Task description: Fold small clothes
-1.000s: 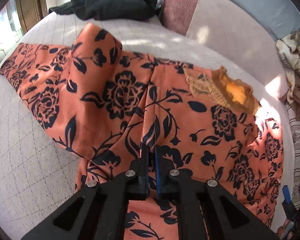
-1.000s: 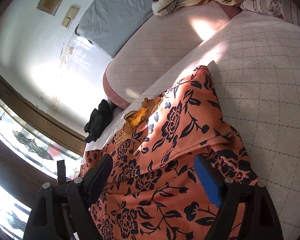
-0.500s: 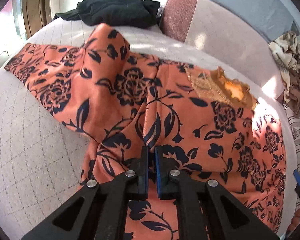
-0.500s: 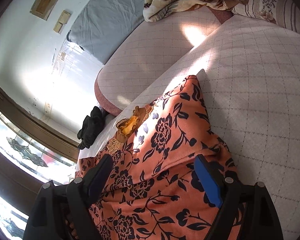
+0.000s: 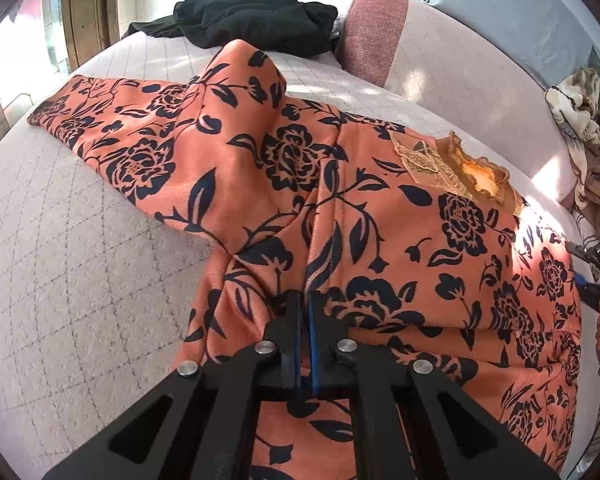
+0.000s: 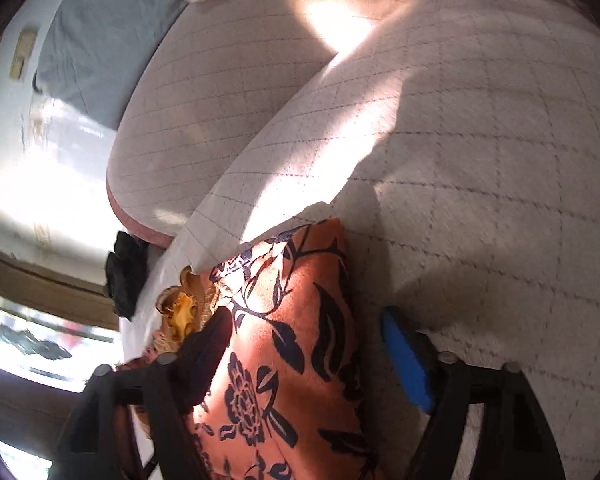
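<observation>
Left tongs pinch soft floral orange garment; right tongs closing around it.

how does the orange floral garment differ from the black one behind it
The orange garment carries a black flower print; the black garment is plain. The orange one lies spread across the sofa; the black one sits bunched in a heap. The left gripper pinches the orange one; nothing touches the black one. Both rest on the sofa.
</observation>
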{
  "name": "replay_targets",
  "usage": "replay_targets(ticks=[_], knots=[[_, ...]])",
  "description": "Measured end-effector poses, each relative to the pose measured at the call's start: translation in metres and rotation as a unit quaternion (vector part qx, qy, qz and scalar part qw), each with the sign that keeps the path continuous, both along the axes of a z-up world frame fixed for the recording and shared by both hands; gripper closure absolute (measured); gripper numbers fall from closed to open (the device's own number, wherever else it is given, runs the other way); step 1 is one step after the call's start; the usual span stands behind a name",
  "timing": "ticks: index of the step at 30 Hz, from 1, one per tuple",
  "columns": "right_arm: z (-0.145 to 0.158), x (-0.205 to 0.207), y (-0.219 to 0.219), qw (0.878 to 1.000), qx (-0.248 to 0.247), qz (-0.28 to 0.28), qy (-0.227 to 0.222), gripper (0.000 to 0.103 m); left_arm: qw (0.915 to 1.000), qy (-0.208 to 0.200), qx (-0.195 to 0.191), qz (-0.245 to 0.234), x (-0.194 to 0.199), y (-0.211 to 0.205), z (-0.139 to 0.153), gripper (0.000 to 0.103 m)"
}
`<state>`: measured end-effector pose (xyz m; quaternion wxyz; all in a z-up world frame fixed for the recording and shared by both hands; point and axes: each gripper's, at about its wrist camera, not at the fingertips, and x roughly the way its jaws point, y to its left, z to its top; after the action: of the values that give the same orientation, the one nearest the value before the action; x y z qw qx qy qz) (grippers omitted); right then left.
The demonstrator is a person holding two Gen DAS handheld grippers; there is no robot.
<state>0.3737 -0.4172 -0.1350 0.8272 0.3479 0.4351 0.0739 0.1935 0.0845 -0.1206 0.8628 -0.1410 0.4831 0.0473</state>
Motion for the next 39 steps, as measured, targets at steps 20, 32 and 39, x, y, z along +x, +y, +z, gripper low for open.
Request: replay_targets(ticks=[20, 32, 39], knots=[[-0.002, -0.095, 0.096, 0.998, -0.049, 0.024, -0.036, 0.020, 0.9875, -0.065, -0.141, 0.028, -0.021, 0.086, 0.040, 0.044], [0.022, -0.194, 0.156, 0.985, -0.103, 0.076, -0.115, 0.018, 0.9498, -0.064, -0.192, 0.239, 0.068, 0.330, 0.001, 0.040], [0.007, -0.196, 0.155, 0.987, -0.104, 0.065, -0.105, 0.018, 0.9415, -0.075, -0.180, 0.275, 0.094, 0.358, -0.013, 0.057]])
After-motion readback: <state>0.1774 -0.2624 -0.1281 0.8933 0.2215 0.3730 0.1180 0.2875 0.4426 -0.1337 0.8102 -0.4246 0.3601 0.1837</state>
